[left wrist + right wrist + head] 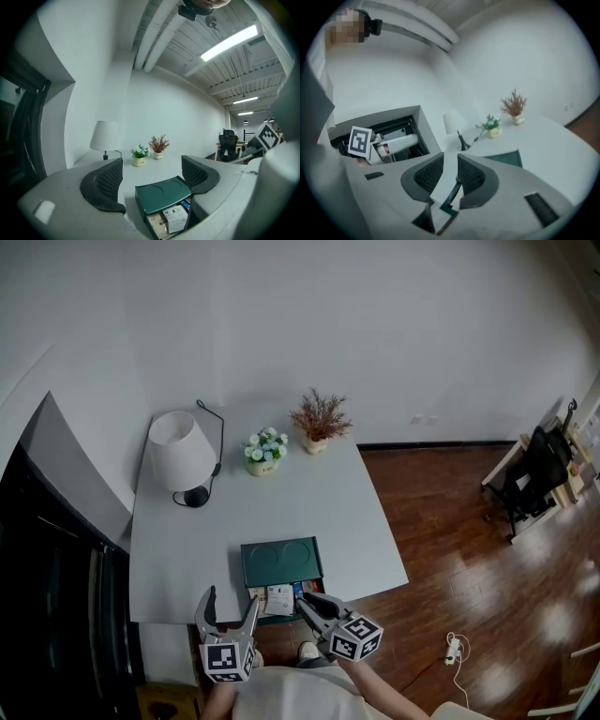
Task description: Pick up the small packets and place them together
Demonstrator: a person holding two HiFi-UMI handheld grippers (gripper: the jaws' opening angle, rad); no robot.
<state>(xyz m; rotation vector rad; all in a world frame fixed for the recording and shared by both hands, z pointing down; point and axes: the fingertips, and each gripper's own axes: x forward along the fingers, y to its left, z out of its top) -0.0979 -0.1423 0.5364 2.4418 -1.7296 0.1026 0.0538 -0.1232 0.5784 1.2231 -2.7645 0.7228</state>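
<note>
Head view: a green box (281,562) sits at the near edge of the grey table (178,549). Its open end shows small packets (278,599) partly tucked under the lid, their print too small to read. The left tongs (231,599) hang spread and empty beside it. The right tongs (305,600), narrowly parted with nothing plainly between them, overlap a blue packet (186,204), hiding most of it.

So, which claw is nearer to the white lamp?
Left. The left claw sits almost directly below the lamp in the head view; the right claw is further right, at the green box's front.
</note>
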